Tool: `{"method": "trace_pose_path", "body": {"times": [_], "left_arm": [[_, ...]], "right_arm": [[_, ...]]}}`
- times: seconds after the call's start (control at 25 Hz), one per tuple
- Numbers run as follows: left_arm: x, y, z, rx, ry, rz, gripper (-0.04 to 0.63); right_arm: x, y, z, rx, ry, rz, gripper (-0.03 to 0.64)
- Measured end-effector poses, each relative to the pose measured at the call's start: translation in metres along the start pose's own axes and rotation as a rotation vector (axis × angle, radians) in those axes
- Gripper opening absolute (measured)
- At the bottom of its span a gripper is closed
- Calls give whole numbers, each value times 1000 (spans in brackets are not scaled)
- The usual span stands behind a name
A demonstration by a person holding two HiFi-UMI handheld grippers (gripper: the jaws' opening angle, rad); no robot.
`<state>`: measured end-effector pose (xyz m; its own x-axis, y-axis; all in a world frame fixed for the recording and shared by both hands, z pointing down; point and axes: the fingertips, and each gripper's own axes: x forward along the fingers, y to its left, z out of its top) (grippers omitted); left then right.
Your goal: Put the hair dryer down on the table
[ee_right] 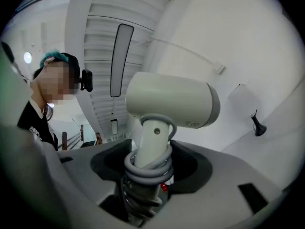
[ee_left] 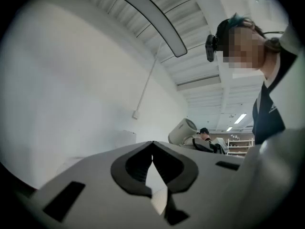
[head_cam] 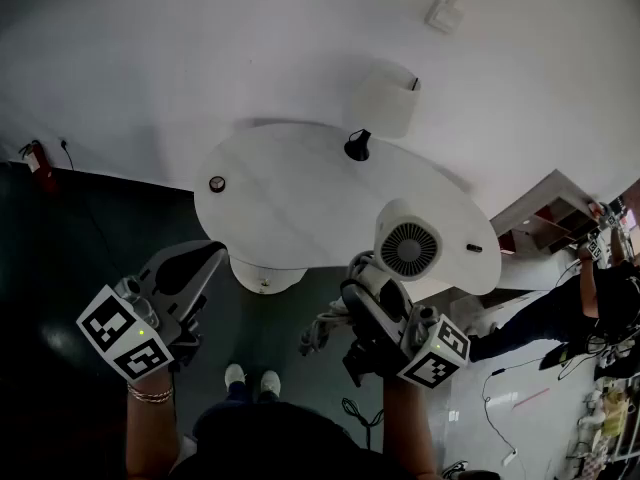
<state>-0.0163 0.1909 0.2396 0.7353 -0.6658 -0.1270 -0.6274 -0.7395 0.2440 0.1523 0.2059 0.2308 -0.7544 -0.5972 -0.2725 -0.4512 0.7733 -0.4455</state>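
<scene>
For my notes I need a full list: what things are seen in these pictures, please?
table: one, white, centre.
hair dryer: one, white, over the table's right end.
cord: one, grey, wound round the dryer's handle.
cone: one, black, on the table's far edge.
disc: one, dark, on the table's left end.
cylinder: one, white, beyond the table.
extinguisher: one, red, far left.
other person: one, dark clothes, far right.
shoes: two, white, on the floor below.
left gripper: one, grey, shut, empty.
right gripper: one, grey, shut on the hair dryer.
</scene>
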Motion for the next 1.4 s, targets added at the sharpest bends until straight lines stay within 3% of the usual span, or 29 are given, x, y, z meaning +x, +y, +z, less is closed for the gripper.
{"method": "trace_pose_path", "body": {"times": [0.72,1.4], "left_arm": [[-15,0,-8,-31,23,-1,17],[-51,38,-15,-86,57,11,17]], "right_arm": [[4,4,-14,41,46,1,267],[26,9,-44,42,73,-70,267]]}}
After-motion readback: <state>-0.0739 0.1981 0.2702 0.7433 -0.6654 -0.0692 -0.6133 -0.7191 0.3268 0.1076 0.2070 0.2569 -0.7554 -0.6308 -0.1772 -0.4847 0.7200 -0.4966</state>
